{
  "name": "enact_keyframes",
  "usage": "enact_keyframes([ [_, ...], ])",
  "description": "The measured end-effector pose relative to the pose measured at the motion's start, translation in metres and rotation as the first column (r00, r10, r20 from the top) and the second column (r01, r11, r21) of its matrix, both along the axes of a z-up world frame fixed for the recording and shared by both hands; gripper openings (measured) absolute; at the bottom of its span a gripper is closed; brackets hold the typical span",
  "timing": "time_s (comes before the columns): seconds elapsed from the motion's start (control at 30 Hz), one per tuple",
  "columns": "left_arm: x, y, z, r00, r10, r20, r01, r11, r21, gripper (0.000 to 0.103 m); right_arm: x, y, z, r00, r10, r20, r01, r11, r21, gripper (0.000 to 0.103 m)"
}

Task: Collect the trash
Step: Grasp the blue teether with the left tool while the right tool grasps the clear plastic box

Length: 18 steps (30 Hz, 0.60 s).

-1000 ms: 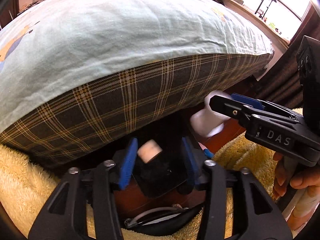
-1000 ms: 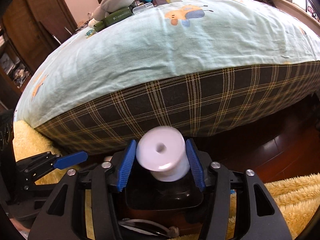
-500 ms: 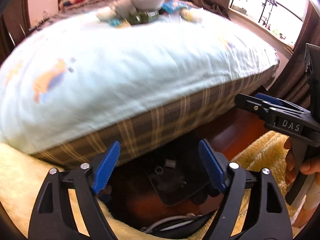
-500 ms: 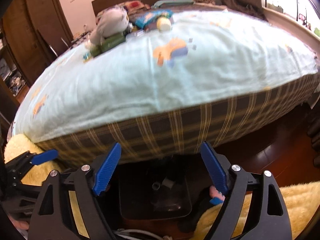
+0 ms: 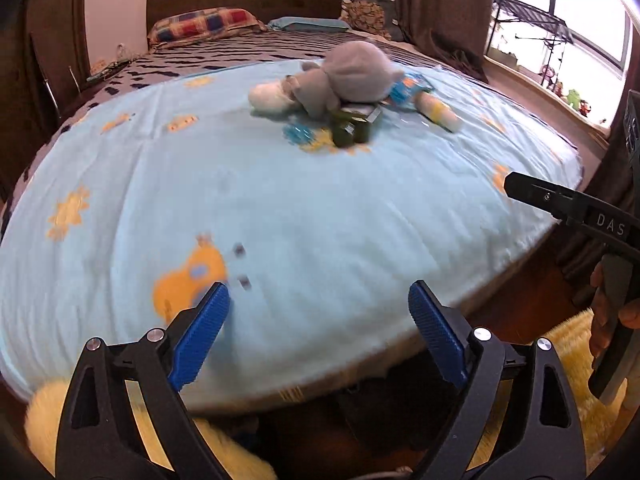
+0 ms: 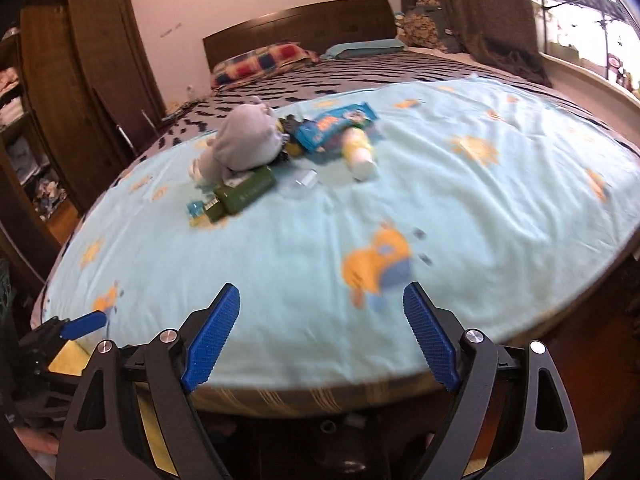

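Both grippers have risen from the foot of the bed since a second ago: the white spool held in the right jaws and the small cap in the left are gone, and the bed top now fills both views. The left gripper [image 5: 318,334] has just been opening, the right gripper [image 6: 320,334] has just narrowed a little; both sets of jaws stand wide with nothing between them. The bed [image 6: 460,208], under a pale blue sheet, stretches ahead of the jaws. Well beyond them lies the trash: a grey plush toy [image 6: 246,140], a blue snack wrapper [image 6: 332,124], a green bottle [image 6: 244,192], a yellow-white bottle [image 6: 358,152] and a clear cup [image 6: 300,186]. A yellow rug [image 5: 576,364] lies below. A hand [image 5: 610,308] grips the right gripper's handle.
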State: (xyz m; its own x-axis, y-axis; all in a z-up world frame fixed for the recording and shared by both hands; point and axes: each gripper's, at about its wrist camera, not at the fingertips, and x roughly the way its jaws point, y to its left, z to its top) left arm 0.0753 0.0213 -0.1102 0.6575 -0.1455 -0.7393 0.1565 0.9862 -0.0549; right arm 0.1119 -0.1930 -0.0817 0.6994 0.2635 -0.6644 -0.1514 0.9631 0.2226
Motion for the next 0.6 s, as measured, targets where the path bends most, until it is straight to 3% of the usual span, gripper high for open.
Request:
enact_keyframes([
  [0.3, 0.061, 0.014, 0.005, 1.0, 0.005, -0.006, -0.005, 0.999, -0.032, 0.067, 0.067, 0.033, -0.015, 0.999, 0.0, -0.041, -0.002, 0.999, -0.049, 0.052],
  [0.6, 0.116, 0.002, 0.0, 1.0, -0.017, -0.011, 0.016, 0.999, -0.032, 0.06, 0.106, 0.035, -0.016, 0.998, -0.028, -0.063, 0.026, 0.999, -0.039, 0.05],
])
